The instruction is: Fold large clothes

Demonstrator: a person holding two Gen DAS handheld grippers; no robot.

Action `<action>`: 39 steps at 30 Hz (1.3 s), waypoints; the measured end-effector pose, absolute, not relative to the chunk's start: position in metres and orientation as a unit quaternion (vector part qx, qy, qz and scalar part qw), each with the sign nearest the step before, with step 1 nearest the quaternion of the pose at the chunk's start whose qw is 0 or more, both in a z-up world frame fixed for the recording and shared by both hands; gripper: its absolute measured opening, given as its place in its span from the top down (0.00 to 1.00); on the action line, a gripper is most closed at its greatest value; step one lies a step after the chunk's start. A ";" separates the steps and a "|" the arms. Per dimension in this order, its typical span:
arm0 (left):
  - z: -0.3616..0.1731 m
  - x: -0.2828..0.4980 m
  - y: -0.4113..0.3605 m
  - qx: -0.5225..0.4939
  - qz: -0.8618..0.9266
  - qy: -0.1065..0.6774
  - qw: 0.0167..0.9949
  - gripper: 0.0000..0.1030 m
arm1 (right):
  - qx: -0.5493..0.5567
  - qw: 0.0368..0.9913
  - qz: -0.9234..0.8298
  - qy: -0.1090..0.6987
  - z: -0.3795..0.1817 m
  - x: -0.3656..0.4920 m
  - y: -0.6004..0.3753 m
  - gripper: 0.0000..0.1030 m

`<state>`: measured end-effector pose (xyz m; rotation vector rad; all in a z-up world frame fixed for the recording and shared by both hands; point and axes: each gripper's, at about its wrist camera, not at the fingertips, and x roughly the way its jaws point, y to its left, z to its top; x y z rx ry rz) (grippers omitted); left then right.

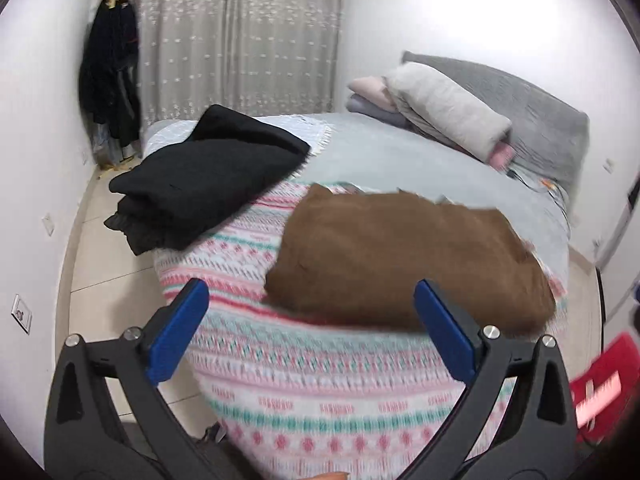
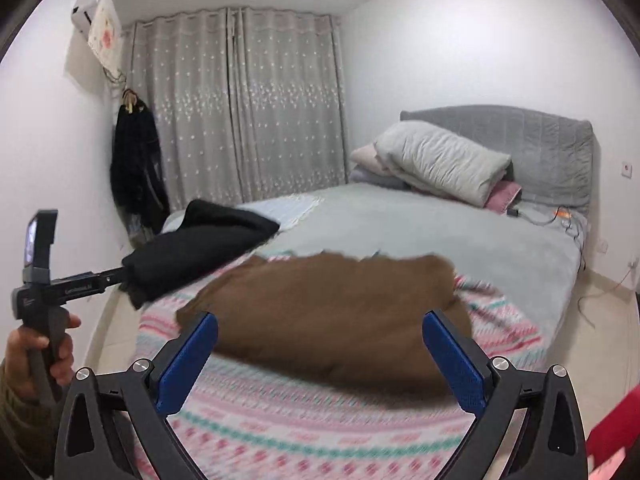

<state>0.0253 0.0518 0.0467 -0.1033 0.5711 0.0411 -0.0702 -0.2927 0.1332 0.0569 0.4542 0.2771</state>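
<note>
**Brown garment folded and released; both tools clear of it**

The brown garment point(image 1: 408, 260) lies on the near part of the bed as a compact, roughly rectangular bundle, resting on the striped pink-and-green blanket point(image 1: 320, 392). Its edges look doubled over and no sleeve or loose panel trails out, so the fold appears finished, though blur hides the finer creases. To its left and a little farther off, a black garment point(image 1: 208, 176) sits in a thicker folded pile at the bed's left edge, partly overhanging it; it also looks done.

The left tool point(image 1: 312, 332) hangs above the near edge of the bed with its jaws wide apart and nothing between them. The right tool point(image 2: 320, 360) is likewise spread wide and empty, just short of the brown bundle.

No unfolded clothing shows on the bed. Pillows point(image 2: 440, 164) are stacked at the far end against the grey headboard point(image 2: 520, 140).
</note>
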 end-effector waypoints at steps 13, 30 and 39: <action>-0.001 -0.005 0.013 -0.026 0.005 0.317 0.948 0.01 | 0.028 0.947 0.100 0.304 0.077 -0.071 -0.225 0.00; -0.021 0.011 -0.008 -0.005 -0.002 0.335 0.942 0.01 | 0.008 0.948 0.046 0.316 0.053 -0.053 -0.224 0.00; -0.032 0.019 -0.020 0.001 -0.011 0.353 0.935 0.01 | 0.015 0.943 0.028 0.332 0.037 -0.047 -0.229 0.00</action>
